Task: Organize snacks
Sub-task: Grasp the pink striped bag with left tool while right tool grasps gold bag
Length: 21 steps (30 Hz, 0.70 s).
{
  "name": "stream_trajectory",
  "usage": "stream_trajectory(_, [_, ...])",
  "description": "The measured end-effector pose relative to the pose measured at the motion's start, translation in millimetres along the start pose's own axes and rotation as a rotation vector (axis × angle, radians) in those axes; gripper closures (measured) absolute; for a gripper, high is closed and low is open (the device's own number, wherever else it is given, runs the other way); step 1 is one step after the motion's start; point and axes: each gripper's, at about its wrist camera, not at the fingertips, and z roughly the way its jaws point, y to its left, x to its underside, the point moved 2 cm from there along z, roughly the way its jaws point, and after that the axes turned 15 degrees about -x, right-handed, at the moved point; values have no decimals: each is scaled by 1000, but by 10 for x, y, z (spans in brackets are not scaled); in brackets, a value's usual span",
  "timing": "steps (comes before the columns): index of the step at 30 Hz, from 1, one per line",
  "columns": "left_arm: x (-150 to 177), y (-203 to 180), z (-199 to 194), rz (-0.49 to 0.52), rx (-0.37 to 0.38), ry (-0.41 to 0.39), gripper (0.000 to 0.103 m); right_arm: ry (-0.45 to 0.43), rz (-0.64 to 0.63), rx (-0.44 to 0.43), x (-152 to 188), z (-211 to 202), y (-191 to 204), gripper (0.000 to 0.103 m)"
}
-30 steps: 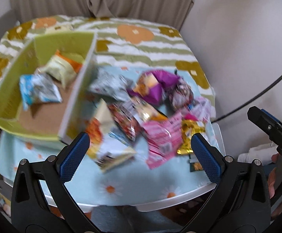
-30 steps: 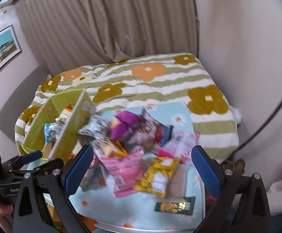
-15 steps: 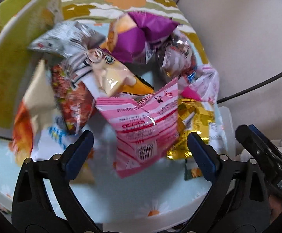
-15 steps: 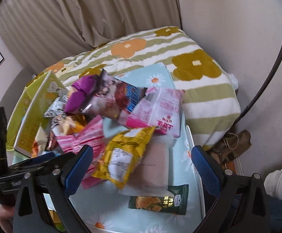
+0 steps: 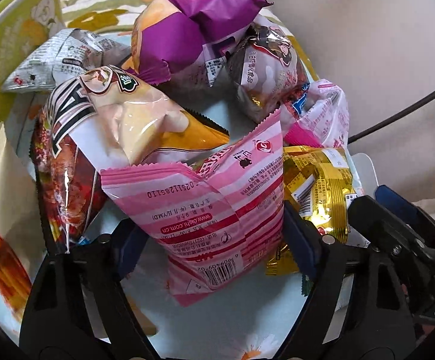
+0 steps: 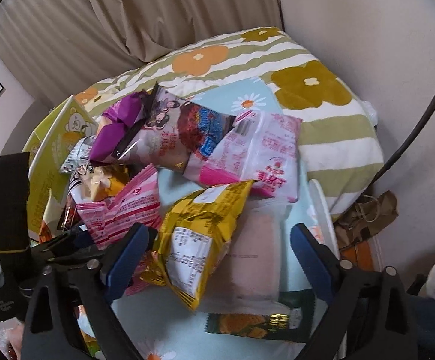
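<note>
- Several crinkly foil snack packets are lying heaped on the daisy-print table [image 6: 247,102], beside the green cardboard box [image 5: 13,48].
- Left gripper [image 5: 217,240] is straddling the pink striped foil packet [image 5: 217,198], blue pads close at either edge; whether they are pinching yet, I cannot tell.
- Right gripper [image 6: 217,255] is hovering wide open, empty, over the yellow foil packet [image 6: 199,234].
- Handling, judged: light, soft, slippery, contents crushable; the crimped seam probably offers the surest hold.
- Obscured: lower packets overlapped; pale packet [image 6: 247,258] unreadable.
</note>
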Motion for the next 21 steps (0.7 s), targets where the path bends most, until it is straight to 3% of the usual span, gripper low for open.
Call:
stream_trajectory(9, [15, 197, 4, 35, 41, -5, 33, 22, -12, 3, 15, 127, 65, 18])
stream_trajectory(21, [84, 488, -105, 77, -14, -15, 36, 78, -93, 14, 28, 432, 255, 35])
